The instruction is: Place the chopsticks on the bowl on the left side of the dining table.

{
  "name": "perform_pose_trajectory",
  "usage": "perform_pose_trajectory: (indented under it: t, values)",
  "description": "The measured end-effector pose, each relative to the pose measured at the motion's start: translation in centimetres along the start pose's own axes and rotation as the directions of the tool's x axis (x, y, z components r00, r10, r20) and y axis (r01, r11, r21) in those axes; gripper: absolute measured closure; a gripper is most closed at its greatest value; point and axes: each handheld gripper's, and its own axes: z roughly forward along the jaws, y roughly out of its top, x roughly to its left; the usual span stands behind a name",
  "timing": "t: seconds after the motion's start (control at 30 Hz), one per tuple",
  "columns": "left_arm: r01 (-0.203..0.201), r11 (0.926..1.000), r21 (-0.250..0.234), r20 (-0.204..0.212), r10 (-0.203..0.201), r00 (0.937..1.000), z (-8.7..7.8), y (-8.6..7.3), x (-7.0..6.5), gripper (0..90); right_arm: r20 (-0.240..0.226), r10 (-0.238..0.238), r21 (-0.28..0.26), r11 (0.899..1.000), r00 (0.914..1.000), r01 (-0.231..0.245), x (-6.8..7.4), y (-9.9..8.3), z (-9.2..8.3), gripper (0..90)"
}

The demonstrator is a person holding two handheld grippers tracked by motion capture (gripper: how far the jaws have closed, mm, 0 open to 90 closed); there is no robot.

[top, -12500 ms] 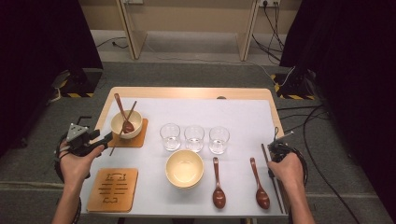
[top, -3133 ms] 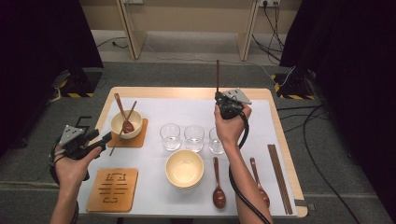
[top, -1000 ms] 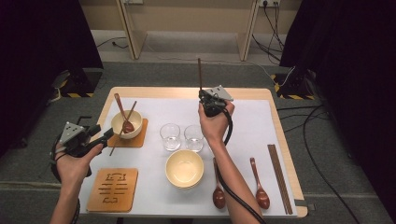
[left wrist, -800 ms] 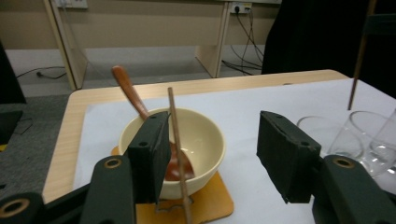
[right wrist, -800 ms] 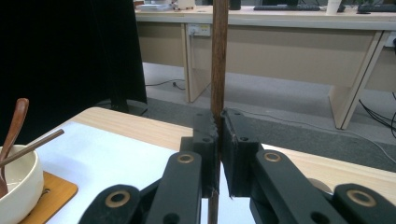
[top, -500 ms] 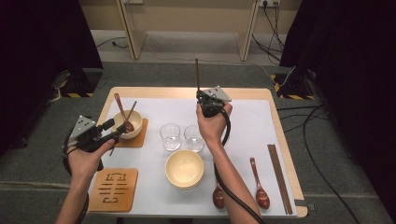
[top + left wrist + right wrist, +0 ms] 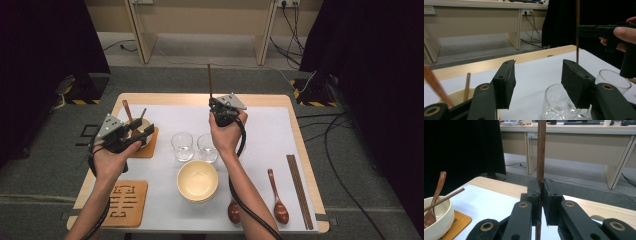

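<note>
My right gripper (image 7: 216,104) hangs above the table's far middle, shut on a dark wooden chopstick (image 7: 209,80) that stands upright. In the right gripper view the jaws clamp that chopstick (image 7: 541,152) near its lower part. My left gripper (image 7: 145,132) is open, right beside the cream bowl (image 7: 137,131) on the orange coaster (image 7: 150,146). That bowl holds a brown spoon (image 7: 436,195) and a second chopstick (image 7: 444,199). In the left gripper view the open gripper (image 7: 537,80) has nothing between its jaws, and two glasses (image 7: 559,105) stand beyond it.
Two clear glasses (image 7: 182,146) stand mid-table, with an empty cream bowl (image 7: 197,180) in front. Two brown spoons (image 7: 277,200) lie at the front right, beside a chopstick (image 7: 299,192) near the right edge. An empty orange coaster (image 7: 127,202) lies front left.
My left gripper has moved up and to the right, close to the bowl on the coaster. The right gripper has drifted slightly left, its chopstick still upright.
</note>
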Motion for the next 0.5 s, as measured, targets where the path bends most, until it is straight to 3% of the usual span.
perform_pose_trajectory:
  t: [0.5]
  values:
    - [-0.023, 0.9997, 0.006, 0.089, 0.022, 0.9958, 4.3, 1.9, -2.3, 46.5, -0.008, 0.016, -0.005, 1.0, 0.9998, -0.016, -0.3, -0.4, -0.4, 84.7]
